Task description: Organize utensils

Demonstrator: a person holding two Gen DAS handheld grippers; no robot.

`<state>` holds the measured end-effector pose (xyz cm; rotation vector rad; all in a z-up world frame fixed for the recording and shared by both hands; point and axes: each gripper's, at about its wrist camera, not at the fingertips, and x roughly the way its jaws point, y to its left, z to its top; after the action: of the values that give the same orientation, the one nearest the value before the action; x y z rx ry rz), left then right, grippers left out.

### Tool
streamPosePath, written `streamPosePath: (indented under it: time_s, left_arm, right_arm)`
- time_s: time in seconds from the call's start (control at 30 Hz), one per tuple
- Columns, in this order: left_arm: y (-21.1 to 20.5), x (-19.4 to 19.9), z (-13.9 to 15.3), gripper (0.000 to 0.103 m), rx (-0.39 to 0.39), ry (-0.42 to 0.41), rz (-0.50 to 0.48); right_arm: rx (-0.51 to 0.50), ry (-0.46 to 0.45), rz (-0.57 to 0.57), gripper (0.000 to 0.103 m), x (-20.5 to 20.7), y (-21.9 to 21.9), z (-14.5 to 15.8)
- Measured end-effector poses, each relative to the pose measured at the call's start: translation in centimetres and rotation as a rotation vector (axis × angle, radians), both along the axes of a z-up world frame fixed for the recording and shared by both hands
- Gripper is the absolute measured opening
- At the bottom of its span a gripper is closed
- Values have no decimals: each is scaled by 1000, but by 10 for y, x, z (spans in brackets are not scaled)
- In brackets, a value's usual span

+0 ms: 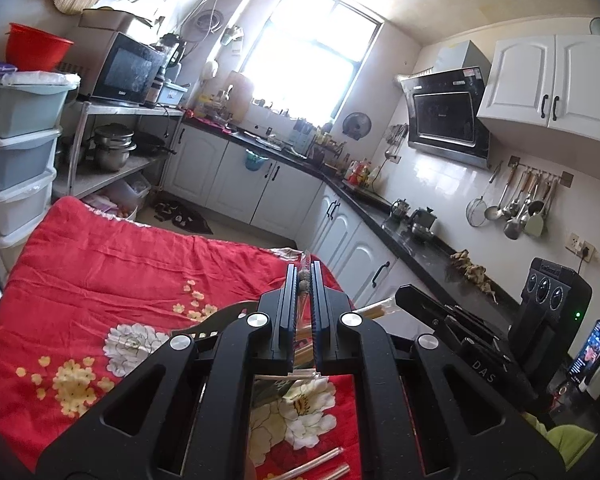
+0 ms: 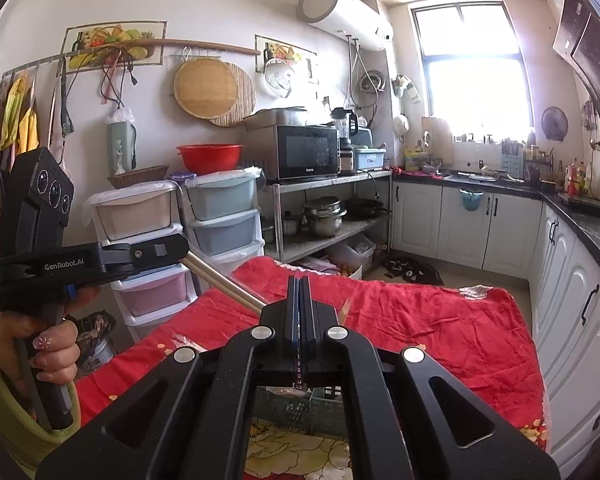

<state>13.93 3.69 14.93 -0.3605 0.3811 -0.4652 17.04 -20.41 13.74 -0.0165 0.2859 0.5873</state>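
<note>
Left wrist view: the left gripper is clamped on a clear-wrapped chopstick packet above the red floral cloth; more packets lie on the cloth below.

Right wrist view: the right gripper is fully closed on the packet's thin wrapper edge above a slotted basket.

My left gripper is clamped on a clear plastic sleeve of wooden chopsticks; the sleeve runs between the jaws, and its far end projects to the right at. In the right wrist view the same chopsticks extend diagonally from that gripper toward my right one. More sleeved chopsticks lie flat on the red floral cloth. A green slotted basket sits on the cloth below my right gripper.
</note>
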Motion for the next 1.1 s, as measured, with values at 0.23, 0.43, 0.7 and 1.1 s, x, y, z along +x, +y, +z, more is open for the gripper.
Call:
streamPosePath:
  time_s: [0.23, 0.43, 0.7, 1.1]
  left_arm:
    - [-3, 10, -15, 3, 19, 37, 11]
    - [-5, 21, -32, 3, 30, 87, 15]
    - [-4, 29, -47, 4, 29, 117, 19]
    - [2, 23, -51, 52, 26, 119, 43]
  right_arm:
    - [-17, 35, -2, 1, 10, 6, -12]
    - [-21, 80, -14, 1, 23, 12, -29]
    - [5, 139, -25, 1, 37, 16, -44]
    - [51, 179, -19, 38, 32, 4, -51]
